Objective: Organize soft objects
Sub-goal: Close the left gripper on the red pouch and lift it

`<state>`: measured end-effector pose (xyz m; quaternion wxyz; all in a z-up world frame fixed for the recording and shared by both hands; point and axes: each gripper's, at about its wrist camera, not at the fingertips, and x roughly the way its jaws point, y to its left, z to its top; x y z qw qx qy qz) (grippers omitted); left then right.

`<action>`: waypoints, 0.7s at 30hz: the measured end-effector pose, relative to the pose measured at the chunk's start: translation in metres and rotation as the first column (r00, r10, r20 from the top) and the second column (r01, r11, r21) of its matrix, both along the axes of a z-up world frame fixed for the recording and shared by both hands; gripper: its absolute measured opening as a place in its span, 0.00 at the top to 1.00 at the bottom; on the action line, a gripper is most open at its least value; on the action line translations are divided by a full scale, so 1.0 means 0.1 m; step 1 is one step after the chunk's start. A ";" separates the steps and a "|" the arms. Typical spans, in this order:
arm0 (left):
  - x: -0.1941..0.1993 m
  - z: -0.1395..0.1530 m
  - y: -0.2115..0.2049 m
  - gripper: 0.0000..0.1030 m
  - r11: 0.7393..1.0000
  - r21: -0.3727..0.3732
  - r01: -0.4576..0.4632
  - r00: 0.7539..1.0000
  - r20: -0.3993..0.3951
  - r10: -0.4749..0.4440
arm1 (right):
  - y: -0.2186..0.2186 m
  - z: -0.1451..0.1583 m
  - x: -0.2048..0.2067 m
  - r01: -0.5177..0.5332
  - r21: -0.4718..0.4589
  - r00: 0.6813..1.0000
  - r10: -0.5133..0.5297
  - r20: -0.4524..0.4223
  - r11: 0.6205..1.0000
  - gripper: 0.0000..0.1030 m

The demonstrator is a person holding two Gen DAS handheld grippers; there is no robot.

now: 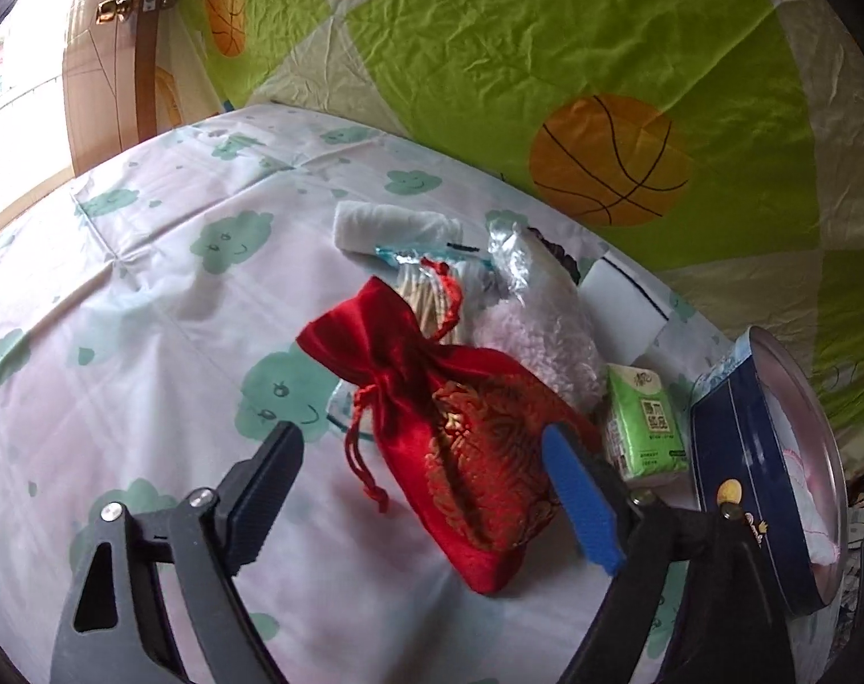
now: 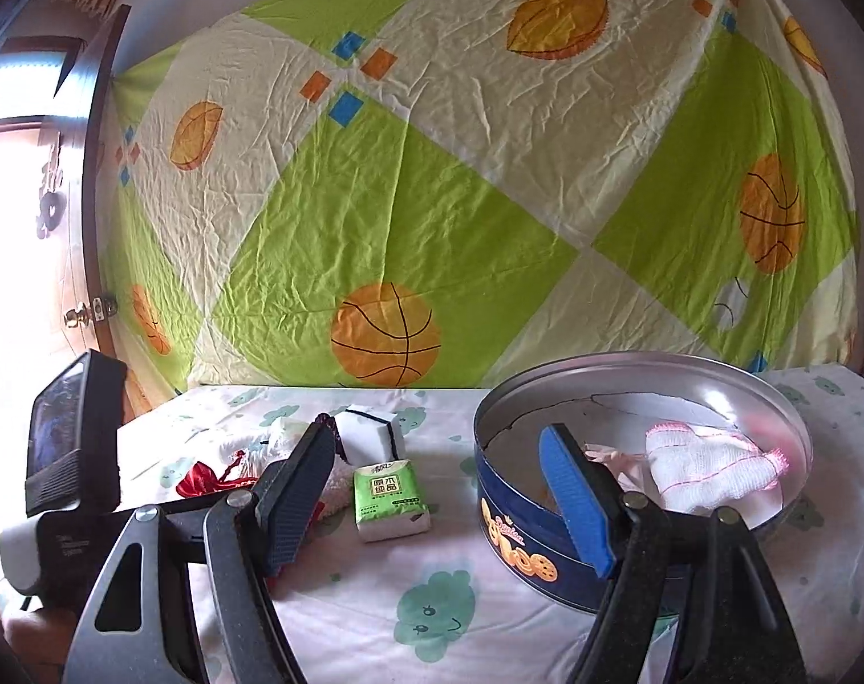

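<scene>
A red drawstring pouch (image 1: 460,427) lies on the cloud-print sheet (image 1: 146,296), between the fingers of my open left gripper (image 1: 420,450), which hovers over it. Behind the pouch lie a bag of cotton swabs (image 1: 432,296), a fluffy pink item in plastic (image 1: 540,342), a white rolled cloth (image 1: 386,225) and a white sponge (image 1: 625,313). A green tissue pack (image 1: 645,424) (image 2: 389,499) lies beside the blue round tin (image 1: 739,467) (image 2: 523,530). The tin holds a white cloth with pink edging (image 2: 711,464). My right gripper (image 2: 437,456) is open and empty, in front of the tin.
A green and cream basketball-print sheet (image 2: 432,182) hangs behind the bed. A wooden door with a brass knob (image 1: 115,8) is at the left. The left gripper's body (image 2: 67,456) shows at the left of the right wrist view.
</scene>
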<state>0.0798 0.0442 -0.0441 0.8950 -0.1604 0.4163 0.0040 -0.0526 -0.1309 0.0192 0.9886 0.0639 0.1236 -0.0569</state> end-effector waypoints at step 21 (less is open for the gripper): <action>-0.39 0.16 0.34 0.76 0.985 0.116 0.127 0.976 0.161 -0.145 | -0.01 -0.07 0.16 -0.077 0.033 0.994 0.079 -0.078 0.996 0.26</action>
